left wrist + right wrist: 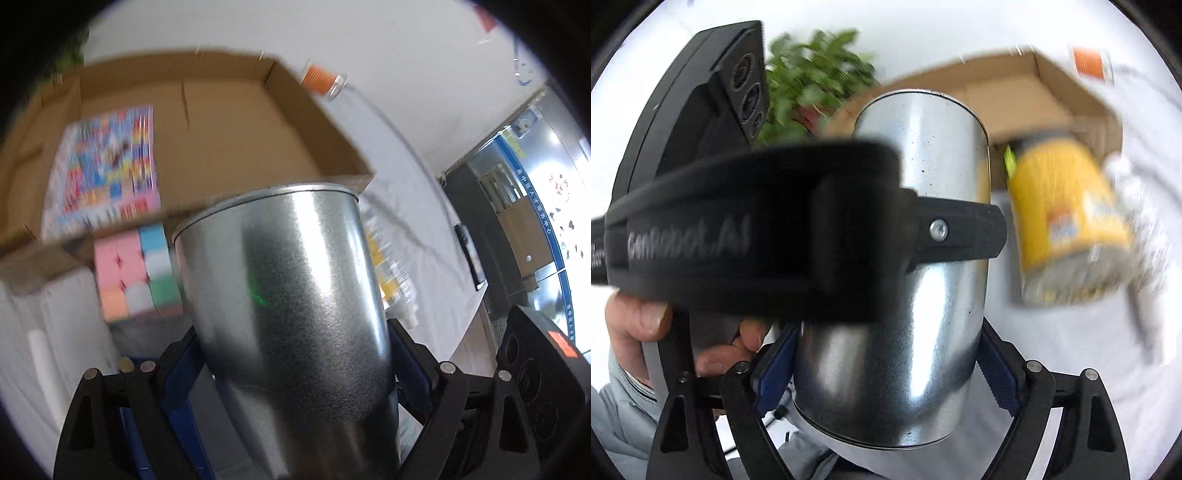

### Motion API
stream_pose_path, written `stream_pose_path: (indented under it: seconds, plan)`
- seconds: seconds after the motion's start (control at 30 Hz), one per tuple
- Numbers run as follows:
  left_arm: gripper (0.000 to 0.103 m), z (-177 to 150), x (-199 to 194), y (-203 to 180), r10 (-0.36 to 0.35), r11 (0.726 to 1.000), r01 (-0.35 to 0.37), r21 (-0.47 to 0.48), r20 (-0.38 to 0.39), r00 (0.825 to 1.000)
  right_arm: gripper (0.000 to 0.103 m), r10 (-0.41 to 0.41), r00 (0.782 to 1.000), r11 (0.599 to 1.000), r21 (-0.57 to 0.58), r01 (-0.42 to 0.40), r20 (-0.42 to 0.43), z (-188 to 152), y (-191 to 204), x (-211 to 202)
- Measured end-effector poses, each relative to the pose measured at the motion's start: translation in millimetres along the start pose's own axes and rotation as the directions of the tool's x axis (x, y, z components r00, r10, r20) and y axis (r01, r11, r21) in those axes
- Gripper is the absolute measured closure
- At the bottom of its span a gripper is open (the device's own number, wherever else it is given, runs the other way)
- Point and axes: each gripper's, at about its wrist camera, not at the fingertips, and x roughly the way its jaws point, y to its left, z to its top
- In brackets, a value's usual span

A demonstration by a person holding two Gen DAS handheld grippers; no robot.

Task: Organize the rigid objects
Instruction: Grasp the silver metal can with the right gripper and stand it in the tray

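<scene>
Both the left tongs (pixel 295 369) and the right tongs (pixel 886 369) clamp the slick metal tin (pixel 291 295) between their pads; uneven pull could twist it loose before it reaches the cardboard box (pixel 236 122) ahead.

Metal can (pixel 295 295): base cut off by the lower frame edge in the left wrist view; hides most of the pastel cube (pixel 136 273) behind. Booklet print (pixel 110 166) in cardboard box (pixel 229 122) smeared, unreadable. Yellow jar (pixel 1071 221) motion-blurred (label illegible). Orange-labelled jar (pixel 323 79) too small to identify.
</scene>
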Motion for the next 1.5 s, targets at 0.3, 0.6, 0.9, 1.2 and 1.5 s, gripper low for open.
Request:
stream_pose_path:
  seconds: [0.3,0.6,0.9,1.2,1.5]
  plan:
    - [0.013,60,-77,-19,0.006,0.998,-0.023,0.062,0.261,0.965,0.018,0.047,0.989,0.985,-0.174,-0.022,0.139,71,27,-48]
    - [0.017,112,-79,11,-0.034,0.999,0.026,0.030,0.329,0.944,0.019,0.074,0.990,0.965,-0.258,-0.042,0.116,135,29,-34]
    - [0.018,153,-12,69,-0.118,0.988,0.137,-0.074,0.210,0.970,0.020,0.060,0.997,0.986,-0.155,-0.066,-0.040,184,-12,33]
    - [0.017,138,100,123,-0.147,0.957,0.130,-0.259,-0.048,0.988,0.020,0.079,0.956,0.994,0.095,-0.054,-0.281,163,-70,124]
    - [0.016,143,94,110,-0.088,0.966,0.070,-0.247,-0.060,0.994,0.019,0.082,0.957,0.987,0.153,-0.039,-0.280,159,-71,131]
